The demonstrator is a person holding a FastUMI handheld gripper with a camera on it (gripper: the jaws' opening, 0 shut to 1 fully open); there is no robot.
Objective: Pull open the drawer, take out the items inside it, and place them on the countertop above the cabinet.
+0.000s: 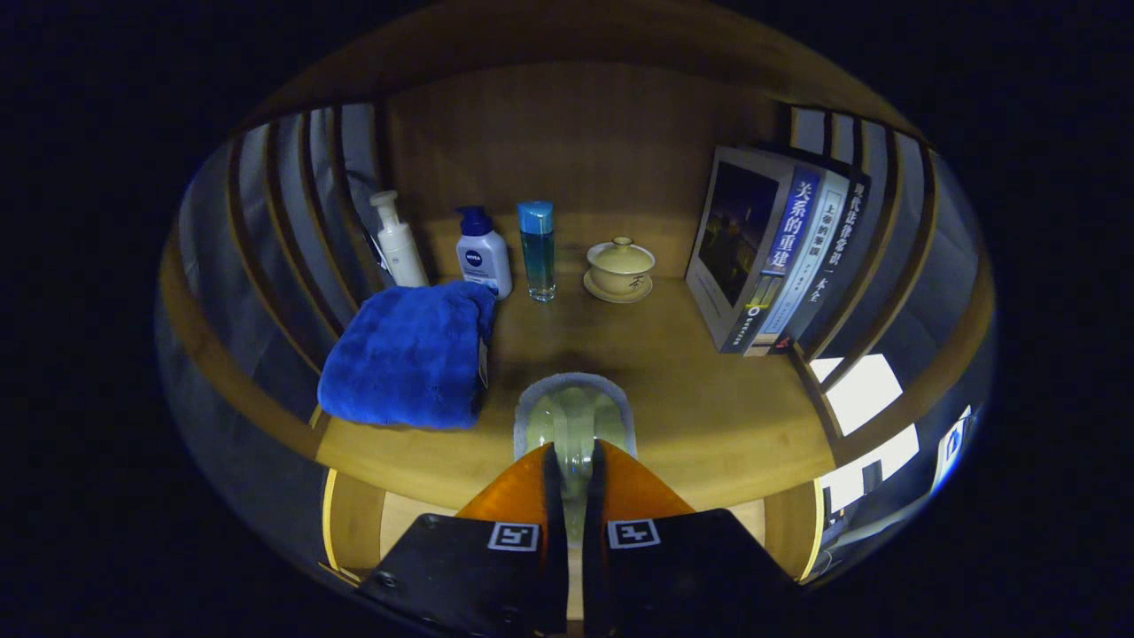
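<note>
My gripper (572, 454) is shut on a clear glass cup (574, 415), its fingers pinching the near wall of the cup. The cup is over the front part of the wooden countertop (709, 416), just ahead of the fingertips; I cannot tell whether it rests on the wood or hangs slightly above it. Below the countertop's front edge, on both sides of my fingers, shows the pale inside of the pulled-out drawer (354, 527). My fingers hide what lies in it.
A folded blue towel (407, 354) lies left of the cup. Along the back stand a white pump bottle (397, 241), a white bottle with a blue cap (483, 252), a clear blue-capped bottle (537, 251) and a lidded tea bowl on a saucer (620, 268). Several books (780, 252) lean at the right.
</note>
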